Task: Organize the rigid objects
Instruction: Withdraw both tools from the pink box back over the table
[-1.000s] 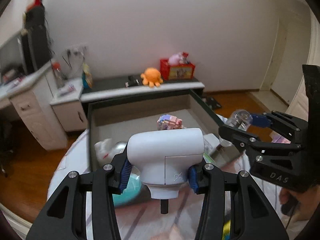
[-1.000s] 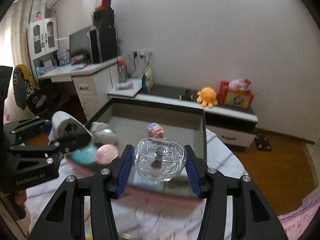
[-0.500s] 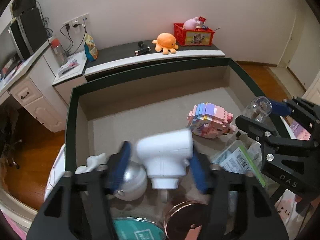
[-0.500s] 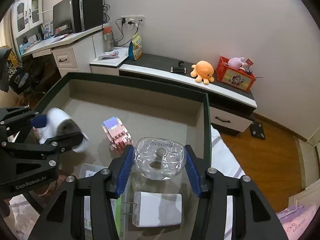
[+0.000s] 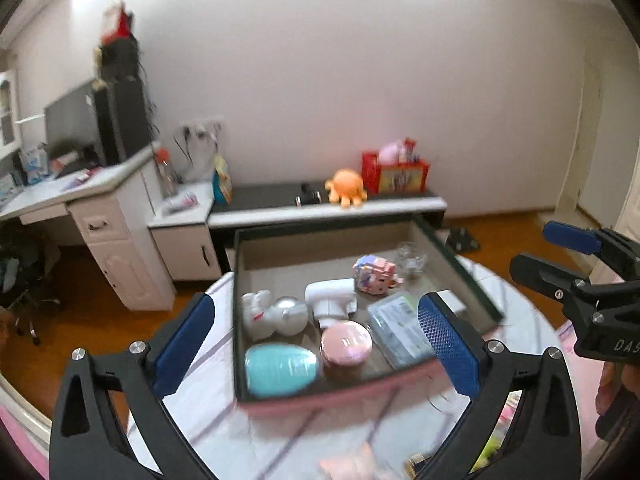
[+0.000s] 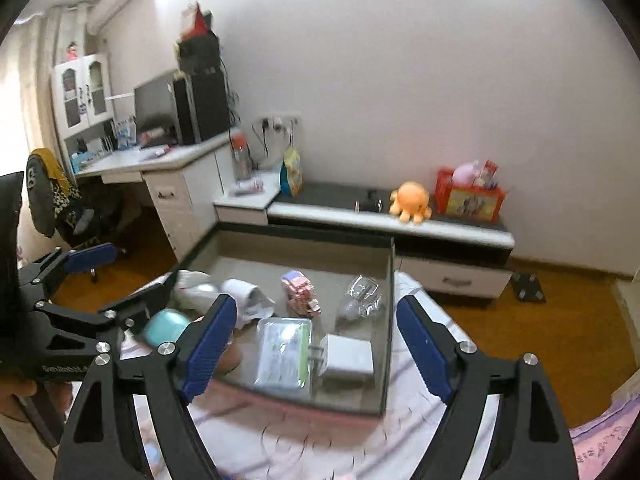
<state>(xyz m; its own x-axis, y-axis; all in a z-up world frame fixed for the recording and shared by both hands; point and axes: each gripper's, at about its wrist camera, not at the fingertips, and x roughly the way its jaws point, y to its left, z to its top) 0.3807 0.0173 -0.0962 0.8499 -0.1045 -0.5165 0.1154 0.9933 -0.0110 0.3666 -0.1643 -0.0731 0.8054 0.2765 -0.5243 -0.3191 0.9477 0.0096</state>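
**2 empty grippers, 1 crowded box: watch the glass on your next drop**

Both tools are spreading right now with nothing between the pads. Your left gripper (image 5: 316, 350) hangs wide over the near edge of the box (image 5: 460, 258), jaws opening. Your right gripper (image 6: 314, 342) is opening too, and it is bare as well.

Ahead of your left jaws lies the white gadget (image 5: 331, 298), on its side mid-box, touching nothing firm that I can see. Ahead of your right jaws, toward the far right corner, the clear glass piece (image 6: 362, 296) lies tipped, just beside the pink block figure (image 6: 300, 294). Closer to your right tool sit the white charger (image 6: 347, 356) and the sealed packet (image 6: 285, 354).

Here is the risk, as I judge it. That glass piece looks round and unsteady; bump the box rim with either tool as you pull away and it could roll into the blocks. The near row under your left tool is packed: teal egg (image 5: 280, 366), pink round tin (image 5: 346, 344), silver ball figure (image 5: 276, 314). Drop another hard item there and it will probably land on top, slide, or knock a neighbour. The far strip of the box is bare, so aim there. Your 2 tools also sit near each other; crossing paths could clip them.
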